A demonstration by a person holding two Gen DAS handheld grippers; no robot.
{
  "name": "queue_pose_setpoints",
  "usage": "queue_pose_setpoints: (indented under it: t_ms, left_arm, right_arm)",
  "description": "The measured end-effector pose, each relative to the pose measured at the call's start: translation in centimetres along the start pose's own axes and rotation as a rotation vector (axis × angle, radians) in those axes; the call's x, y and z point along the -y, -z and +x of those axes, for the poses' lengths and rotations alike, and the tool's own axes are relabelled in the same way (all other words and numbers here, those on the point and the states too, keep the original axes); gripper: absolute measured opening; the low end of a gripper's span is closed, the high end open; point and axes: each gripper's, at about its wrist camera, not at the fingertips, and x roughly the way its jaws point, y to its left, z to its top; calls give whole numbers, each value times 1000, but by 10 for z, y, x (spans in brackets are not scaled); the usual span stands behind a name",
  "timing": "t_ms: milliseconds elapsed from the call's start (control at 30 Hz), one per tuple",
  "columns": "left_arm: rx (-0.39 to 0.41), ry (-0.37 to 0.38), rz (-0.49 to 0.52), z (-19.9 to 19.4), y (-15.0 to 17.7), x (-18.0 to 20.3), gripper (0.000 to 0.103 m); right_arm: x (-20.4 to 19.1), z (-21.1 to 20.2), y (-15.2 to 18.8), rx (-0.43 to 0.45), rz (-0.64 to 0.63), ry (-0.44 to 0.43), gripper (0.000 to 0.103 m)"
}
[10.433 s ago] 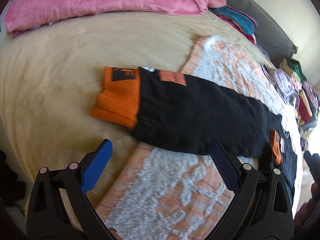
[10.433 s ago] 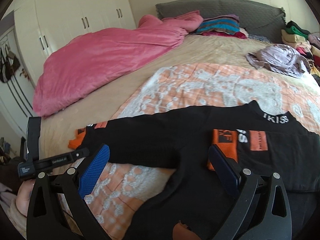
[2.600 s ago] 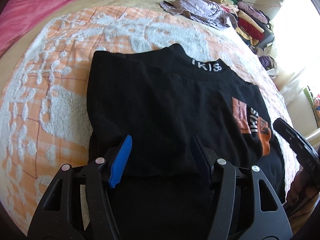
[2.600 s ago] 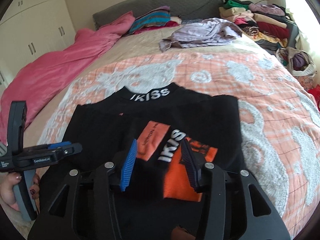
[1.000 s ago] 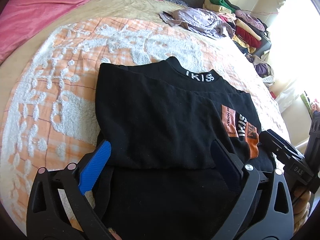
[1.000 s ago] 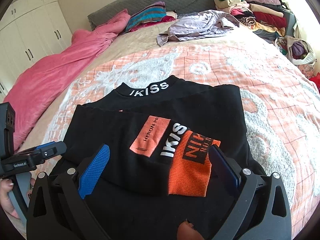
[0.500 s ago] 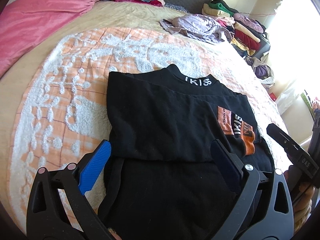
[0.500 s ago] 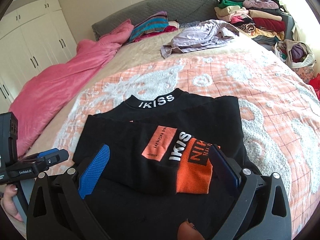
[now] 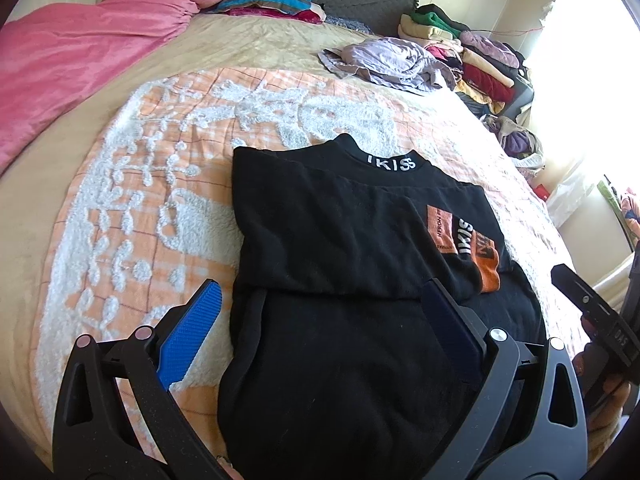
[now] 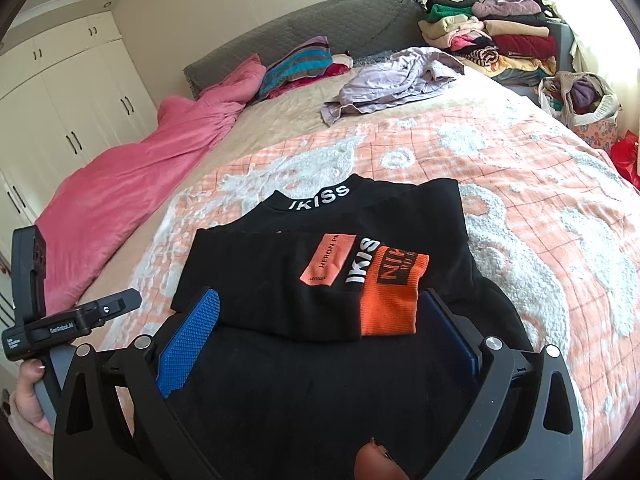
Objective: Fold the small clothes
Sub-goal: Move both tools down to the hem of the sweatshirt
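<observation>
A black sweatshirt (image 9: 340, 240) with a white "IKISS" collar lies flat on the orange and white blanket (image 9: 132, 208). Both sleeves are folded across its chest, and an orange cuff (image 10: 390, 300) lies on top. The sweatshirt also shows in the right wrist view (image 10: 320, 380). My left gripper (image 9: 320, 312) is open and empty above the sweatshirt's lower left part. My right gripper (image 10: 320, 320) is open and empty above its lower right part, just short of the cuff. Each gripper's body shows at the edge of the other's view.
A pink duvet (image 10: 132, 184) lies along the bed's left side. A crumpled lilac garment (image 10: 396, 76) and striped folded clothes (image 10: 300, 64) lie near the grey headboard. A pile of clothes (image 10: 500, 48) and a bag (image 10: 580, 100) stand at the right of the bed.
Both grippers, shut on the folded sleeves 2.6 s ago, have opened and let go. Over the last second both have drawn back and up from the sweatshirt.
</observation>
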Motion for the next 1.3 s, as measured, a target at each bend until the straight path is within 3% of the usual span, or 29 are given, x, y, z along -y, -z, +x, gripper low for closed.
queue_pose_setpoints:
  t_ms: [500, 1300]
  left_arm:
    - [12, -19, 5, -19, 17, -17, 93]
    - [-66, -43, 57, -20, 65, -38, 94]
  right_arm:
    - [-9, -23, 16, -9, -29, 36, 99]
    - [15, -47, 48, -45, -3, 147, 99]
